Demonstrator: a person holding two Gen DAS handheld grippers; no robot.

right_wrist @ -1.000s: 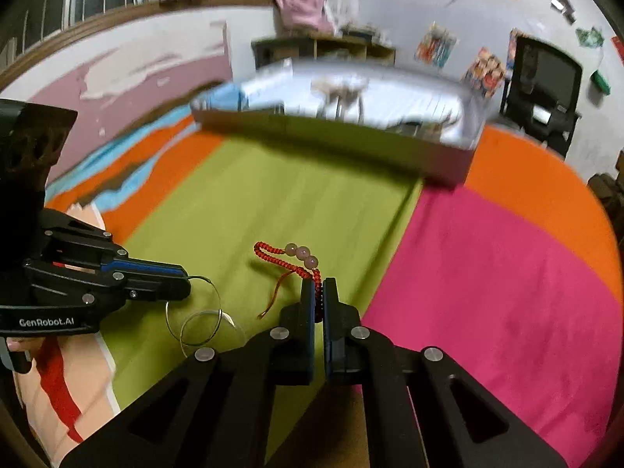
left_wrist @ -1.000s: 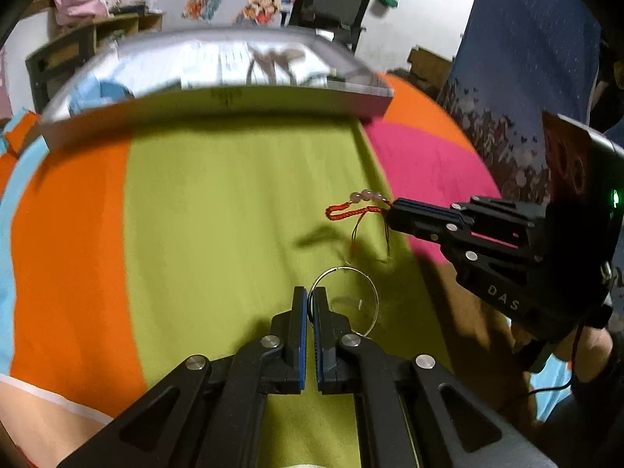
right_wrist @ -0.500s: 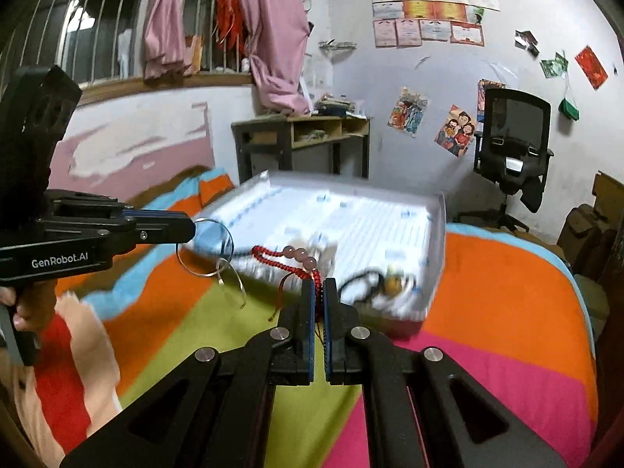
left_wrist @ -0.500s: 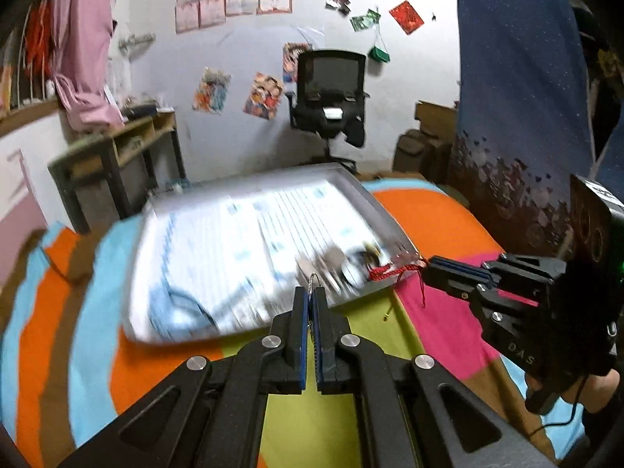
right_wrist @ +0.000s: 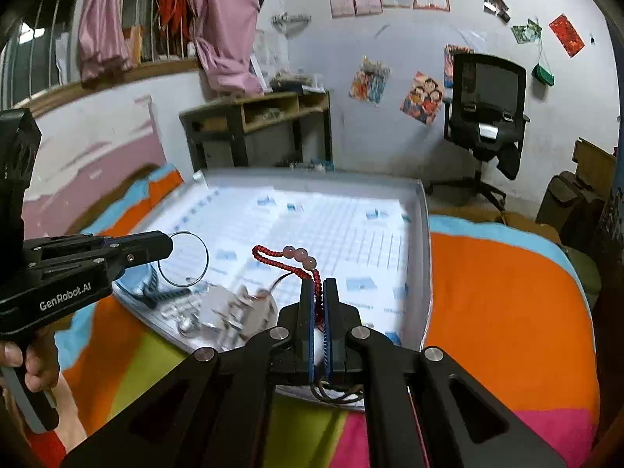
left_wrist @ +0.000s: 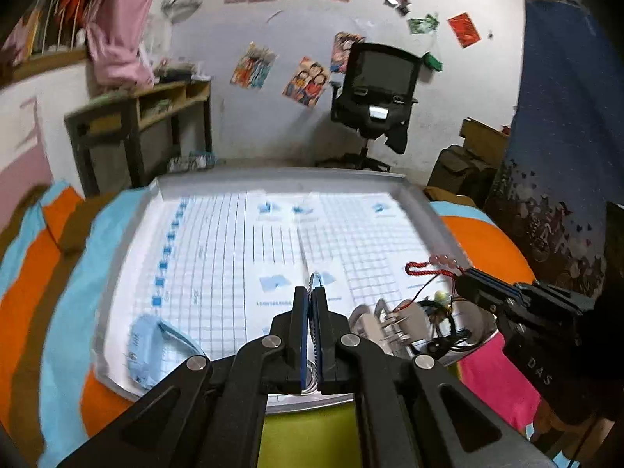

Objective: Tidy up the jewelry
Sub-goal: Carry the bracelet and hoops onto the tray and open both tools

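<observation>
My right gripper [right_wrist: 319, 292] is clamped on a red beaded cord bracelet [right_wrist: 286, 255]: tiny red beads, three rounder pale-pink ones at the top of the loop, thin tail dangling. It hangs over the near right part of the tray [right_wrist: 424, 210]. My left gripper [left_wrist: 310, 300], jaws pinched nearly flat, has a thin silver wire hoop [right_wrist: 183, 259], smooth and round, seen edge-on from its own cam; it's above the tray's near-left side.

Tray is shallow, grey-rimmed, lined w/ white gridded paper [left_wrist: 234, 241]. Metal clips and dark cord bits [left_wrist: 394, 323] sit in its near corner.

1 s ago both pieces were low over the green stripe of the bedspread [right_wrist: 503, 292]; now they're up over the tray, same grip on each.
</observation>
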